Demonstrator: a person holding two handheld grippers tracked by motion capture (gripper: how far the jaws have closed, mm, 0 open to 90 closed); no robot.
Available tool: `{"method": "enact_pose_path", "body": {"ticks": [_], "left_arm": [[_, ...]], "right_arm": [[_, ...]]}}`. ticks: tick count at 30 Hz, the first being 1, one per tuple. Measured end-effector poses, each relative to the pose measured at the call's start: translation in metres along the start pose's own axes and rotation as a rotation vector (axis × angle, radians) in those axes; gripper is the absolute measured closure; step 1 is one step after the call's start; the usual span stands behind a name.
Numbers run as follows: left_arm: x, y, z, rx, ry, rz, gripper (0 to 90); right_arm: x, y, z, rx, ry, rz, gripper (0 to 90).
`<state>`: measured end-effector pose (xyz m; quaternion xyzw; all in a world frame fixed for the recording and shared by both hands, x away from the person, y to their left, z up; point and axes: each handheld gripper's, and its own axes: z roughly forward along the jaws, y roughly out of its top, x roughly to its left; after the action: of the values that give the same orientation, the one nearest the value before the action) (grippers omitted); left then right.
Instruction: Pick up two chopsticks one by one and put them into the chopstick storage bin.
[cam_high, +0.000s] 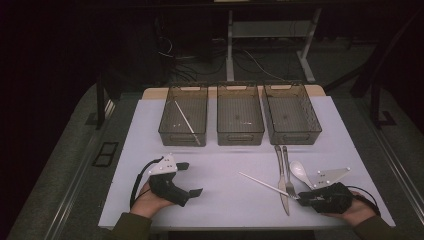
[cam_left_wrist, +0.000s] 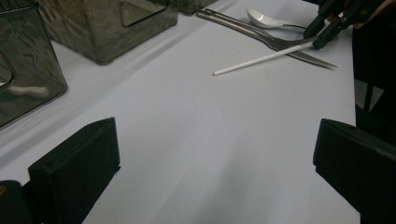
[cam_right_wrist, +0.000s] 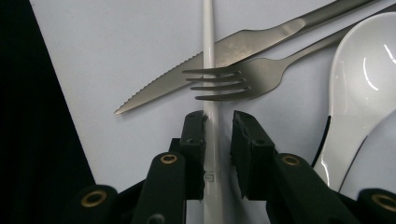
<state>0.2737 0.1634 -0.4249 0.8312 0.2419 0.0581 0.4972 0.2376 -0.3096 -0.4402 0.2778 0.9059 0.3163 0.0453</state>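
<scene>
Looking across the table (cam_high: 150, 150), we see three bins: the left bin (cam_high: 184, 114) holds one white chopstick (cam_high: 187, 121). Our right gripper (cam_right_wrist: 218, 122) straddles a second chopstick (cam_right_wrist: 208, 56) lying over the knife (cam_right_wrist: 243, 46) and fork (cam_right_wrist: 233, 80), one pad touching, the other apart. Our left gripper (cam_high: 189, 178) gapes empty.

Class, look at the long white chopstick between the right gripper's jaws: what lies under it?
The white chopstick crosses over the serrated steel knife and lies beside the steel fork's tines, on the white table. The strip of blade beneath it is hidden.
</scene>
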Motion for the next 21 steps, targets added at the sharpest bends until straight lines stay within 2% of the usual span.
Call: {"method": "enact_pose_path", "body": {"ticks": [6, 17, 20, 21], "left_arm": [[-0.0002, -0.0002, 0.0008, 0.003, -0.002, -0.002, 0.0], [-0.0003, -0.0003, 0.0003, 0.004, 0.001, 0.002, 0.0], [0.0, -0.0003, -0.0001, 0.002, 0.0, 0.001, 0.0], [-0.0001, -0.0003, -0.0002, 0.001, 0.001, 0.001, 0.0]], "right_arm": [[0.0034, 0.0016, 0.0009, 0.019, -0.023, -0.034, 76.8], [0.0035, 0.0024, 0.0013, 0.02, -0.029, -0.04, 83.4], [0.0031, 0.0024, 0.0002, 0.02, -0.02, -0.037, 83.5], [0.0034, 0.0024, -0.0002, 0.017, -0.003, -0.031, 83.5]]}}
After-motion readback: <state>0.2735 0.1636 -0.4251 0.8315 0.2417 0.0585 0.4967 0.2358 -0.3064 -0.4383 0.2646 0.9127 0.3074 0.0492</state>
